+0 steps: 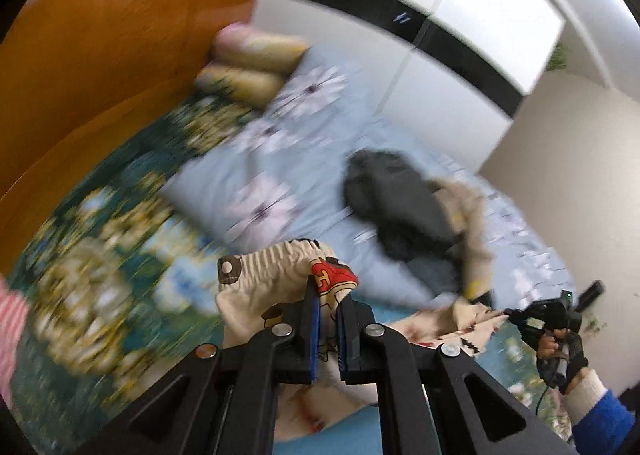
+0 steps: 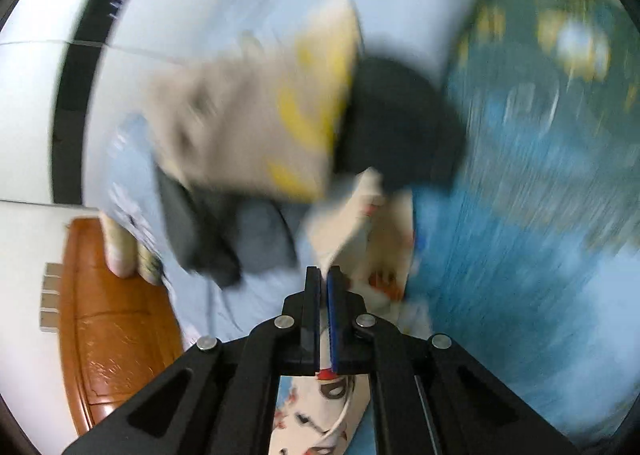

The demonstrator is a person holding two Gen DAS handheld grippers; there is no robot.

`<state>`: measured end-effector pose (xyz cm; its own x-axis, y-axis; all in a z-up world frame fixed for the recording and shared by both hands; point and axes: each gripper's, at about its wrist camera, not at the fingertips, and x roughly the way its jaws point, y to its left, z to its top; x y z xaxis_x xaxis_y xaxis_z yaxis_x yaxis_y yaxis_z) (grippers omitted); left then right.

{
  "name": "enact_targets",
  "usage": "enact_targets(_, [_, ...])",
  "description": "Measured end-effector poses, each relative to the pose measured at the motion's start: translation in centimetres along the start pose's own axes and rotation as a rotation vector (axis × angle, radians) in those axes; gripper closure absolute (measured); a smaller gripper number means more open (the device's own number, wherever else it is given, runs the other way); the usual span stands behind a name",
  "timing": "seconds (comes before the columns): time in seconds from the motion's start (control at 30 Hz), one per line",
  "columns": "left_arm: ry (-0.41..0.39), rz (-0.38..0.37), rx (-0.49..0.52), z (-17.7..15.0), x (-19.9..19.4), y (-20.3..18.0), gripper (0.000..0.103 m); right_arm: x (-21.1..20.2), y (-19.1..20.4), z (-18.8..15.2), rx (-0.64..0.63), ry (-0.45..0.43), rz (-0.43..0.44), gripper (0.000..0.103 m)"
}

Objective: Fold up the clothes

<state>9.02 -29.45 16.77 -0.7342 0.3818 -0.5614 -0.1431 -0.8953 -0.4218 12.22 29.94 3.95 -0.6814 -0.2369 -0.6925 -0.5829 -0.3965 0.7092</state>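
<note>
The cream cartoon-print cotton garment [image 1: 276, 275] hangs above the blue floral bed [image 1: 328, 183], stretched between both grippers. The left gripper [image 1: 329, 297] points forward, jaws clamped on its ribbed waistband; the right gripper [image 2: 323, 275] pinches another edge. No writing is legible.

Right claw [image 2: 324, 279] pinching cream printed garment [image 2: 360, 223]; blurred beige [image 2: 248, 123] and black clothes [image 2: 400, 119] on bed [image 2: 520, 235] beyond.
</note>
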Motion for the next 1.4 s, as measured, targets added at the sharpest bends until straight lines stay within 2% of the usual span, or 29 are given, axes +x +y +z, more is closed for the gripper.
enact_targets(0.1, [-0.049,-0.107,0.023,1.3,0.7,-4.0,0.096,-7.7,0.6,3.2,-0.07,-0.135,0.045,0.1])
enact_targets(0.13, [-0.042,-0.128,0.028,1.0,1.1,-5.0,0.096,-10.5,0.5,3.9,-0.099,-0.184,0.049,0.1])
enact_targets(0.2, [-0.01,-0.159,0.037,-0.1,2.0,-6.5,0.096,-14.7,-1.1,4.5,-0.142,-0.257,0.049,0.1])
enact_targets(0.27, [0.06,-0.163,0.037,-2.6,3.5,-7.3,0.096,-17.6,-4.4,4.3,-0.148,-0.287,0.021,0.1])
enact_targets(0.37, [0.235,-0.12,0.028,-9.2,7.5,-7.0,0.096,-18.7,-12.2,2.3,-0.1,-0.261,-0.067,0.1])
enact_targets(0.43, [0.358,-0.068,-0.002,-13.6,9.9,-5.9,0.096,-18.0,-18.8,0.3,-0.015,-0.208,-0.152,0.1])
enact_targets(0.5, [0.449,-0.025,-0.057,-16.9,11.0,-4.4,0.096,-17.1,-23.9,-1.9,0.079,-0.163,-0.197,0.1])
enact_targets(0.57, [0.54,0.02,-0.111,-20.2,12.0,-2.9,0.096,-16.5,-27.9,-4.1,0.167,-0.146,-0.197,0.1])
enact_targets(0.63, [0.573,0.031,-0.12,-21.3,11.8,-2.6,0.096,-16.8,-30.2,-5.4,0.231,-0.15,-0.157,0.1])
enact_targets(0.77, [0.575,0.023,-0.089,-20.5,10.8,-3.0,0.09,-17.1,-30.7,-5.8,0.224,-0.146,-0.13,0.1])
enact_targets(0.9, [0.578,0.045,-0.087,-20.4,11.4,-2.5,0.065,-16.9,-30.7,-6.1,0.208,-0.146,-0.122,0.1])
enact_targets(0.97, [0.585,0.032,-0.082,-20.1,11.1,-2.1,0.062,-16.6,-31.2,-6.4,0.209,-0.144,-0.117,0.1])
enact_targets(1.03, [0.562,0.03,-0.024,-19.6,10.6,-1.7,0.052,-16.2,-31.3,-6.6,0.205,-0.14,-0.121,0.1])
enact_targets(1.1, [0.535,0.032,0.036,-18.9,10.2,-1.1,0.047,-16.1,-31.3,-6.7,0.196,-0.133,-0.13,0.1])
enact_targets(1.17, [0.521,0.036,0.059,-18.4,10.1,-0.1,0.045,-15.8,-31.2,-6.7,0.191,-0.124,-0.146,0.1])
enact_targets(1.3, [0.553,0.058,-0.048,-19.9,11.9,3.2,0.046,-15.2,-31.1,-6.7,0.204,-0.113,-0.175,0.1])
enact_targets(1.4, [0.576,0.048,-0.065,-21.7,13.9,3.8,0.047,-15.0,-30.9,-6.8,0.202,-0.107,-0.198,0.1])
